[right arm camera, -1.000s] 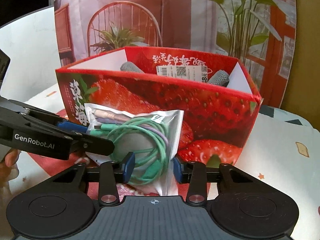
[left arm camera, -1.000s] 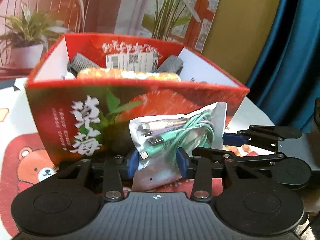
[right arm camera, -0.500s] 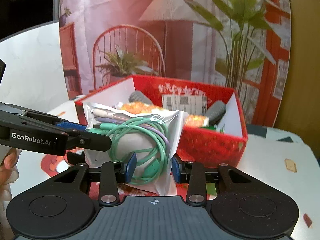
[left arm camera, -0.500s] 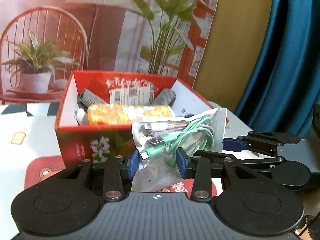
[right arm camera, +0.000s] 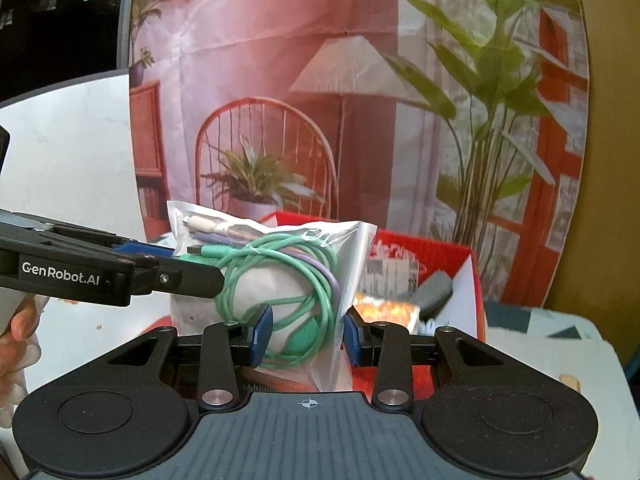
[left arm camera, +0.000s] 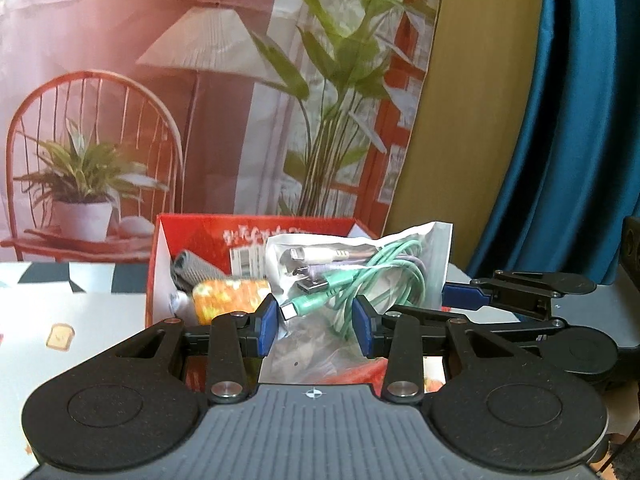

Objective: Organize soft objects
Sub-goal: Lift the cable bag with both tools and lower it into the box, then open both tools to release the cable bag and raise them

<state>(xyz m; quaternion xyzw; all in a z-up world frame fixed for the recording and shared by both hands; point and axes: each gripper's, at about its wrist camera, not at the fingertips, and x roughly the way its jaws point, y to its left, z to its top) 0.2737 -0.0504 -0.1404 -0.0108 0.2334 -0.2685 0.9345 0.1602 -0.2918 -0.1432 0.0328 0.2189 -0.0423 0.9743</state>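
Observation:
A clear plastic bag of green and purple cables (left arm camera: 360, 276) (right arm camera: 280, 276) hangs in the air between both grippers. My left gripper (left arm camera: 316, 320) is shut on its lower left part. My right gripper (right arm camera: 308, 332) is shut on its lower right part. The bag is held above the near side of a red strawberry-print box (left arm camera: 160, 264) (right arm camera: 460, 256). Inside the box lie an orange patterned soft roll (left arm camera: 224, 300) (right arm camera: 384, 308) and grey fabric pieces (left arm camera: 192, 272) (right arm camera: 436, 288).
The box stands on a white table with printed cartoon patches (left arm camera: 60, 332). A printed backdrop of a chair, lamp and plants (left arm camera: 200, 120) stands behind. A blue curtain (left arm camera: 580, 140) hangs at the right. A hand (right arm camera: 16, 344) holds the left gripper.
Both grippers have lifted the cable bag from in front of the box's front wall up above its rim. The box now sits lower and looks smaller in both views.

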